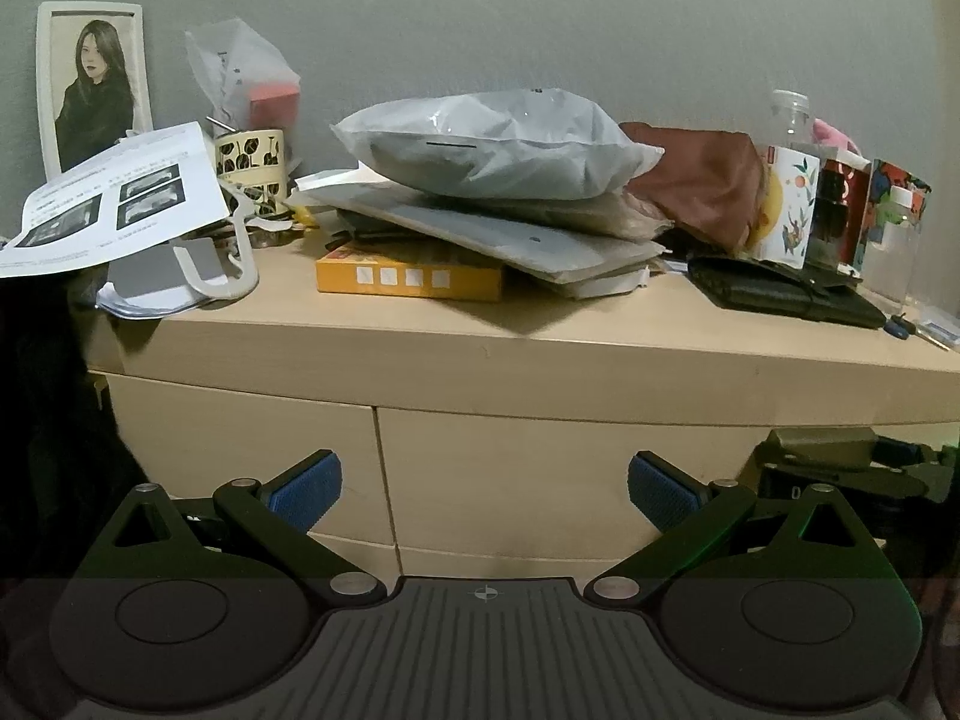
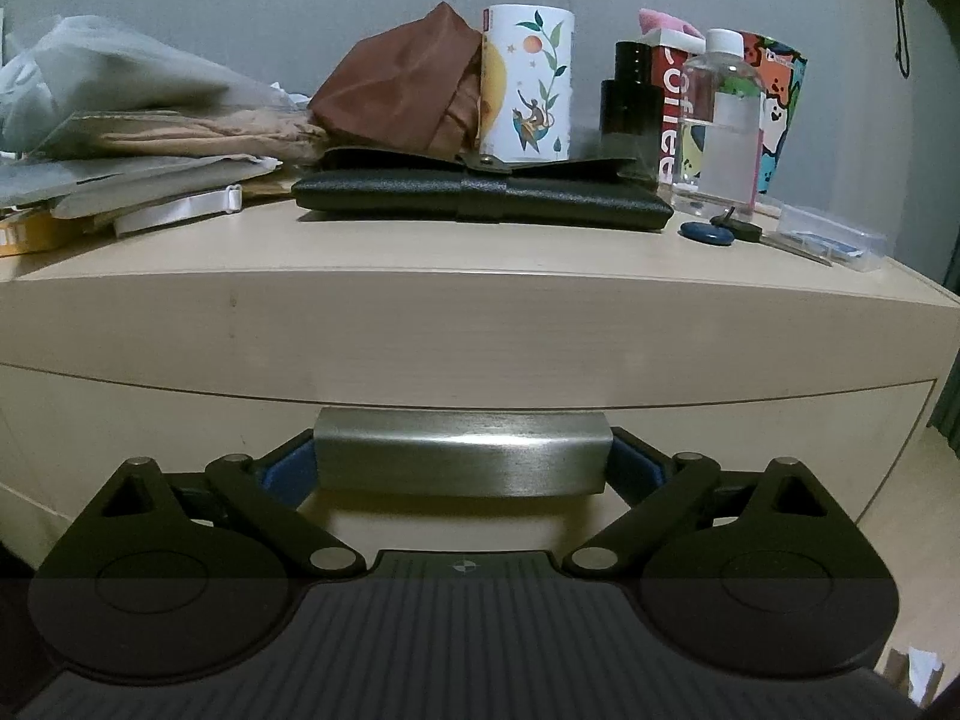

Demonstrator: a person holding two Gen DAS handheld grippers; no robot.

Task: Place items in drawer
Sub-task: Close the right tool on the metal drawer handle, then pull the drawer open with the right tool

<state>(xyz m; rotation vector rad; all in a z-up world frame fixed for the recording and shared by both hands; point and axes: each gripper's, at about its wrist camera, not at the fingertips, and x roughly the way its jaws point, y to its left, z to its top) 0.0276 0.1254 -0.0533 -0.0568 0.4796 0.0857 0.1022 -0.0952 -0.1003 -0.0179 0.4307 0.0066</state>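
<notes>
right gripper jaws around one drawer handle

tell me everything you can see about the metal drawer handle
The drawer handle is a wide, flat bar of brushed silver metal with squared ends and a bright glare streak along its face. It sits horizontally on the pale wood drawer front, just under the seam below the dresser top, and the drawer looks closed. The right hand-held gripper straddles it, one blue-padded finger at each end; whether the pads actually press the metal cannot be told.
</notes>
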